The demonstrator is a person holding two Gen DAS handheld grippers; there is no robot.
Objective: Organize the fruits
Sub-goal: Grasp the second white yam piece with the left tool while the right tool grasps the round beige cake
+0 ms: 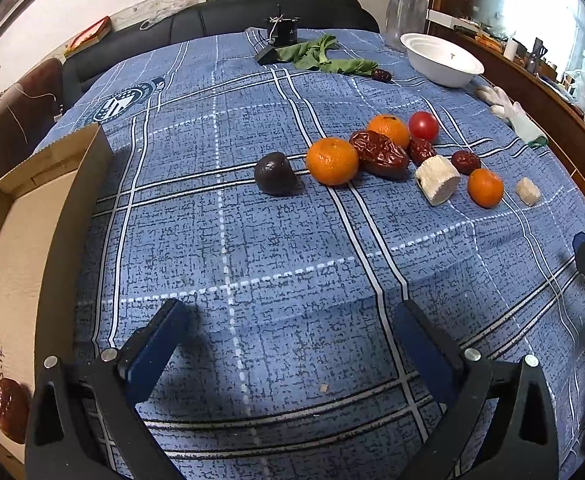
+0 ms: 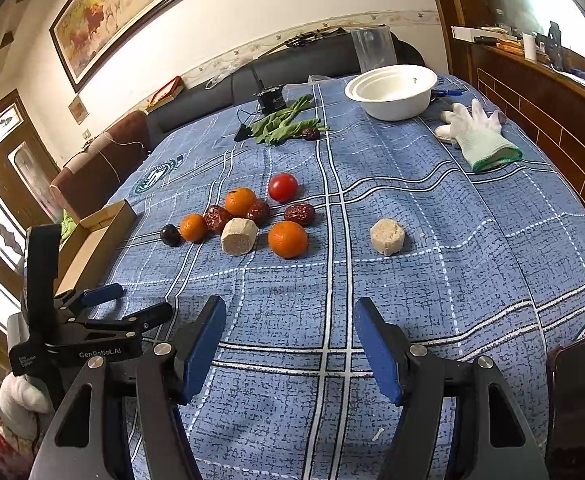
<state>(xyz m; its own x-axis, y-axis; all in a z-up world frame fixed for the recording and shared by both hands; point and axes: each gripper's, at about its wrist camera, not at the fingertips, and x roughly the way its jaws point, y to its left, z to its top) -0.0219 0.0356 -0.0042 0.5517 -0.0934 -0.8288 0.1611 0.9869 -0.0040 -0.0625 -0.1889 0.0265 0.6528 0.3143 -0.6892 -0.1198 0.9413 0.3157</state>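
A group of fruit lies mid-table: three tangerines (image 1: 332, 161) (image 2: 287, 239), a red tomato (image 1: 423, 125) (image 2: 283, 187), several red dates (image 1: 379, 153) (image 2: 299, 213), a dark round fruit (image 1: 275, 173) (image 2: 170, 235) and two pale cut chunks (image 1: 437, 179) (image 2: 387, 236). A cardboard box (image 1: 20, 240) (image 2: 92, 240) at the left holds one red date (image 1: 10, 410). My left gripper (image 1: 292, 332) is open and empty, low over the cloth beside the box. My right gripper (image 2: 290, 336) is open and empty, short of the fruit.
A white bowl (image 1: 440, 60) (image 2: 392, 92), a white glove (image 2: 478, 136), green leaves (image 2: 284, 124) with another date (image 2: 310, 133), and a black device (image 2: 270, 100) lie at the far side. A dark phone (image 2: 580, 376) lies at the right edge. Blue checked cloth (image 1: 252, 240) covers the table.
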